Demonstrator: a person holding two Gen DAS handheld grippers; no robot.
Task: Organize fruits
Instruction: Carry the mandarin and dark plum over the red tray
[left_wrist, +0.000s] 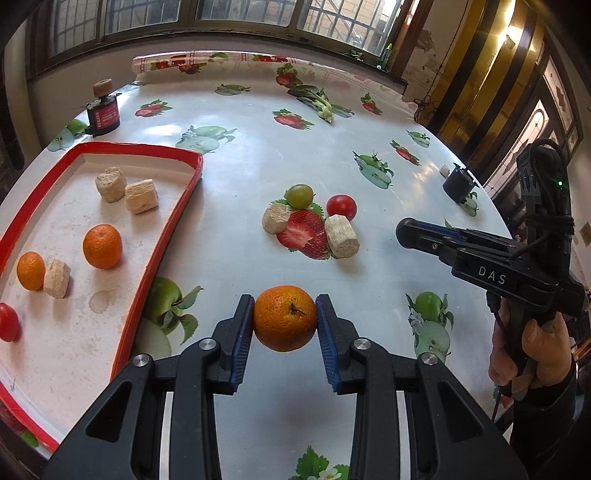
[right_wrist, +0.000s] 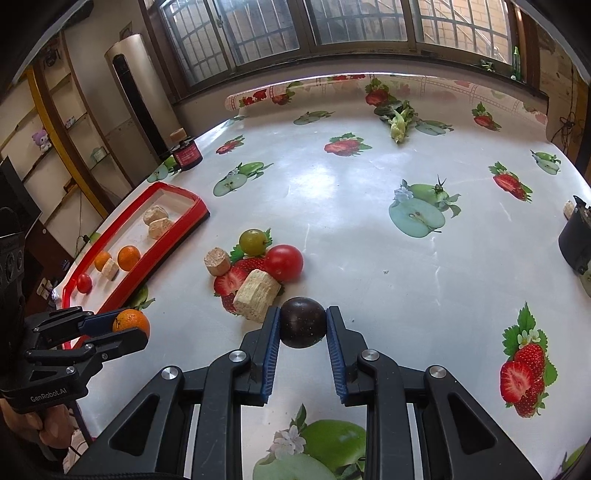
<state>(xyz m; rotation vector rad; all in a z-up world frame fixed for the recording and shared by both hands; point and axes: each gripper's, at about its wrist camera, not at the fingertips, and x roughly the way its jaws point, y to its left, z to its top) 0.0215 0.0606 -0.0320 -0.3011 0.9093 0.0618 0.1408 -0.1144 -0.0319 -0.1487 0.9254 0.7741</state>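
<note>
Left wrist view: left gripper (left_wrist: 284, 322) clenched on round orange mandarin (left_wrist: 284, 318), lifted just right of red-rimmed white tray (left_wrist: 159, 236). Right gripper (left_wrist: 406, 230) seen side-on.

Right wrist view: right gripper (right_wrist: 303, 328) grasping round dark purple plum (right_wrist: 303, 322), beside pale cylindrical corn-cob piece (right_wrist: 256, 294) and red tomato (right_wrist: 283, 263) on fruit-print tablecloth (right_wrist: 332, 206).

Open ground: bare tablecloth (right_wrist: 332, 192) from centre to far edge.
Central obstacle: cluster of green tomato (right_wrist: 252, 242), red tomato (right_wrist: 283, 263), two pale chunks.
Left barrier: red tray (left_wrist: 173, 236) raised rim.
Edge obstacles: black canisters (left_wrist: 104, 114), leafy vegetable (right_wrist: 397, 120).
</note>
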